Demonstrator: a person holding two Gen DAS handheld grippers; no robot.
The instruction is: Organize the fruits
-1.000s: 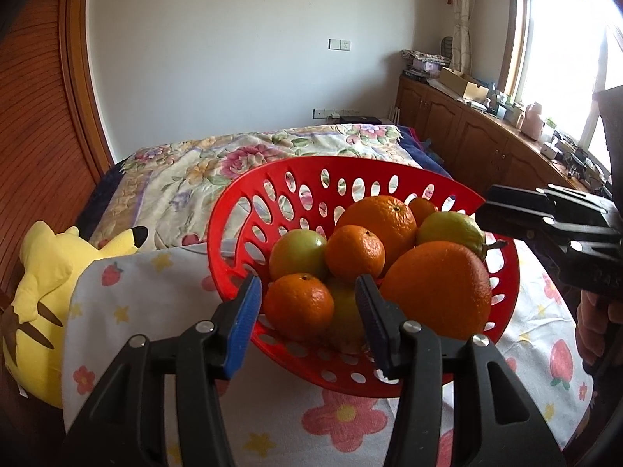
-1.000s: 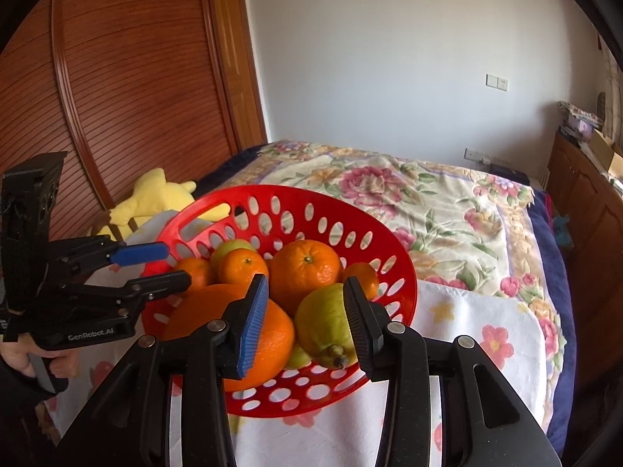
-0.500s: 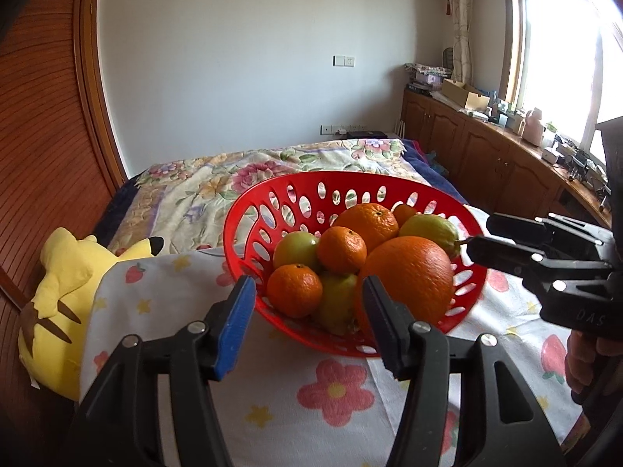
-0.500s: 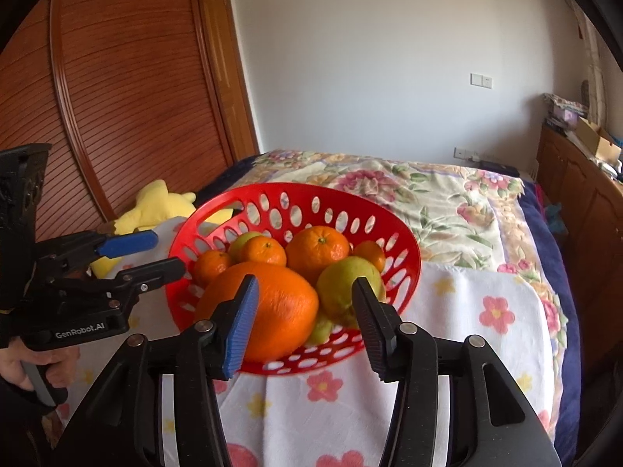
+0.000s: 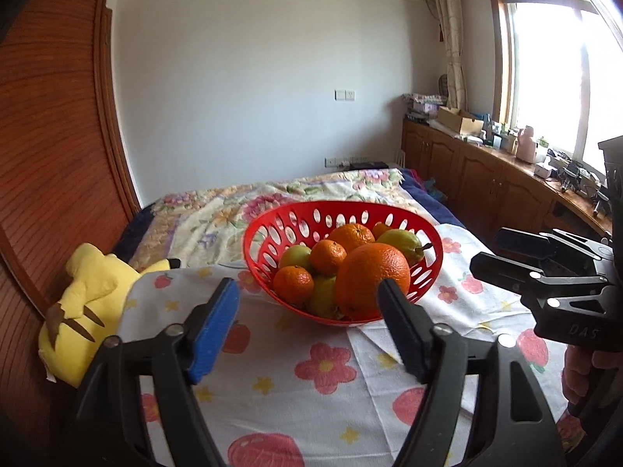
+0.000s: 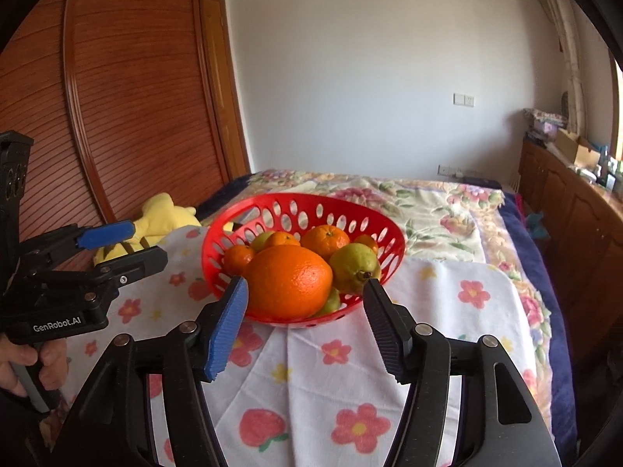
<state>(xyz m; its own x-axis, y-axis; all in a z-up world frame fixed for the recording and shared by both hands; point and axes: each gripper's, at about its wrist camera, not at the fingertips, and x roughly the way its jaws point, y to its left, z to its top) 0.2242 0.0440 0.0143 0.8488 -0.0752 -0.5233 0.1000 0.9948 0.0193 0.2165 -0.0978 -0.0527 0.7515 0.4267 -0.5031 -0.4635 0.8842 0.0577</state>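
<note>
Here both tongs are spread wide and hold nothing: the left tongs [image 5: 307, 303] and right tongs [image 6: 305, 301] hover short of the red basket [image 5: 428, 268], which sits on a flowered cloth [image 5: 323, 369] over the bed [image 6: 447, 202]. Fruit is heaped inside, the big orange [image 6: 290, 282] at the near rim beside a green pear [image 6: 354, 262]. Nudging that rim would likely tip the light basket on the soft bedding, and the piled fruit could roll out.

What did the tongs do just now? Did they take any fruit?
Both tongs, left and right, backed away from the red basket and opened a little wider. They took nothing. The big orange and the other fruit stayed in the basket.
</note>
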